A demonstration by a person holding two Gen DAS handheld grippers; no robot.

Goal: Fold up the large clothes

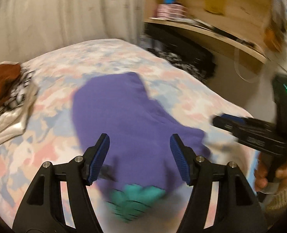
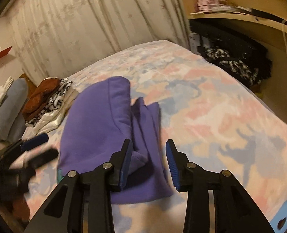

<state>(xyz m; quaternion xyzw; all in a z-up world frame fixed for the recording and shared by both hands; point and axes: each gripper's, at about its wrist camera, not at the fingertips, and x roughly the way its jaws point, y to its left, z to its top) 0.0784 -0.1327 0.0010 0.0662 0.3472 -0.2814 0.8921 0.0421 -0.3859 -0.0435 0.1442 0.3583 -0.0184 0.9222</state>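
Purple garment (image 2: 96, 128), soft fleece-like fabric, lies folded into a thick rounded bundle on the bed (image 2: 211, 116), whose cover has a pastel blotch print. Teal patch (image 1: 135, 200) at its near edge is blurred and unidentifiable. Left tool (image 1: 139, 159) is wide open and empty; right tool (image 2: 149, 163) is partly open, gripping nothing.

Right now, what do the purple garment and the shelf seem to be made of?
Purple garment: probably soft fleece or sweatshirt knit; matte, thick rounded folds, no shine. Shelf: light wood or wood-look board; pale, smooth, with faint grain. Blur leaves both uncertain.
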